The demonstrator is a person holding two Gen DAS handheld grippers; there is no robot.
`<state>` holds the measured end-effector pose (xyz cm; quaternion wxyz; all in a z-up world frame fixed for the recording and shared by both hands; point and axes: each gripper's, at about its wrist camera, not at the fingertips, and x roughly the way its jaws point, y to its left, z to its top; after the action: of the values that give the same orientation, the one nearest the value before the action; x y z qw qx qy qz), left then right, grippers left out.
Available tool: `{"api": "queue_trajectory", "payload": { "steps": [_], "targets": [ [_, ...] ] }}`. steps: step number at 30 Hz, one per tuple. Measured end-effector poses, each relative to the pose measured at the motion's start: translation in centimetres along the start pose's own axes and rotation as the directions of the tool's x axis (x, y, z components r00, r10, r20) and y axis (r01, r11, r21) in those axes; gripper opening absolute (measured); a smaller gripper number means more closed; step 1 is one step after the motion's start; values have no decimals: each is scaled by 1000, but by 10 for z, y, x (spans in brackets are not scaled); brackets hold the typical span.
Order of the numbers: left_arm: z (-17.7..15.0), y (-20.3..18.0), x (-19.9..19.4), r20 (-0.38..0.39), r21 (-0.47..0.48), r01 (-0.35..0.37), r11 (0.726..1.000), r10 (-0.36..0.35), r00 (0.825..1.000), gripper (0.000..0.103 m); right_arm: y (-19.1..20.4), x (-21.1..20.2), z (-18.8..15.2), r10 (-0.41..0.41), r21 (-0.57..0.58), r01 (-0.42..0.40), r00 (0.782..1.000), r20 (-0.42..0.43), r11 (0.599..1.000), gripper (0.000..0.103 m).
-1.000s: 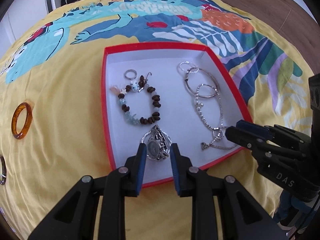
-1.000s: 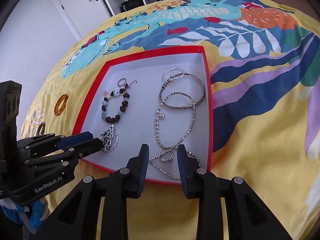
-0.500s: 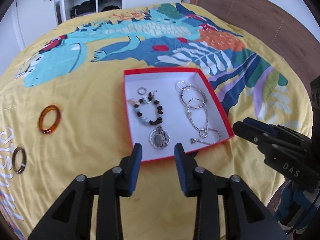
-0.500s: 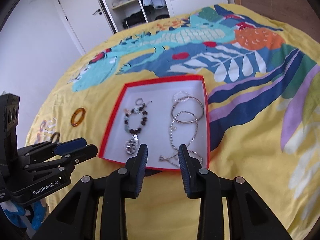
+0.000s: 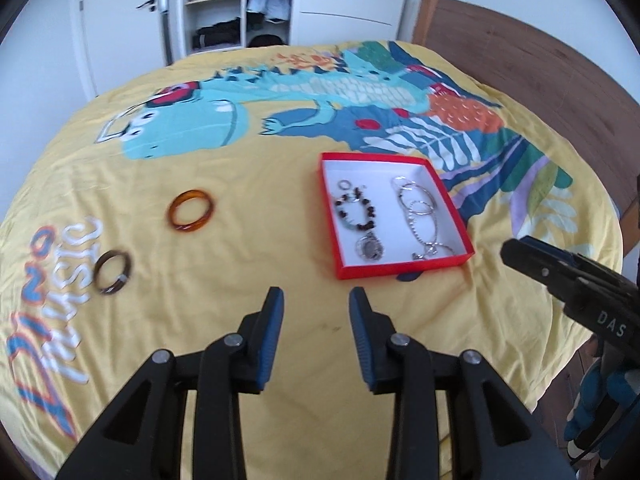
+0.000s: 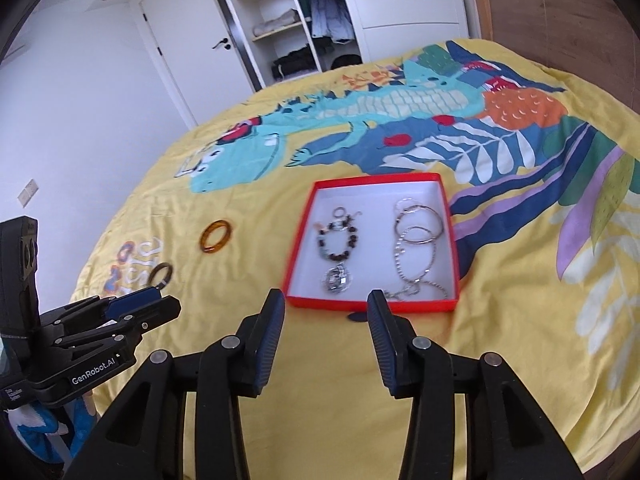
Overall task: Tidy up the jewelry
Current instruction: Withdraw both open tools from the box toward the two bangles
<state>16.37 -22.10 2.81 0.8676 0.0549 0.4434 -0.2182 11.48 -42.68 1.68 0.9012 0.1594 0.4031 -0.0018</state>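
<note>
A red box (image 5: 404, 268) (image 6: 368, 303) with a white inside lies on the yellow bedspread. It holds a brown bead bracelet (image 5: 356, 213) (image 6: 338, 240), a silver pendant (image 5: 370, 249) (image 6: 337, 279), silver bangles (image 5: 416, 200) (image 6: 419, 224) and a silver chain (image 5: 434, 249). An amber bangle (image 5: 192, 211) (image 6: 216, 236) and a dark brown bangle (image 5: 113, 271) (image 6: 161, 273) lie on the bedspread left of the box. My left gripper (image 5: 316, 316) is open and empty, held back from the box. My right gripper (image 6: 326, 316) is open and empty before the box's near edge.
The bedspread (image 5: 240, 184) has a dinosaur print and drops off at the near edge. A wooden headboard (image 5: 520, 68) stands at the right. An open wardrobe (image 6: 288, 20) and a door (image 6: 188, 52) stand behind the bed.
Both grippers have pulled back and up from the box and opened wider. The pendant lies in the box. The two bangles on the bedspread have come into fuller view.
</note>
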Motion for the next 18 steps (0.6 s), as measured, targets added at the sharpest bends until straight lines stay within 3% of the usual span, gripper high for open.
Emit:
{"api": "queue_trajectory", "payload": {
  "steps": [18],
  "targets": [
    [-54, 80, -89, 95, -185, -79, 980, 98, 991, 34, 82, -61, -34, 58, -95, -52, 997, 57, 994, 44]
  ]
}}
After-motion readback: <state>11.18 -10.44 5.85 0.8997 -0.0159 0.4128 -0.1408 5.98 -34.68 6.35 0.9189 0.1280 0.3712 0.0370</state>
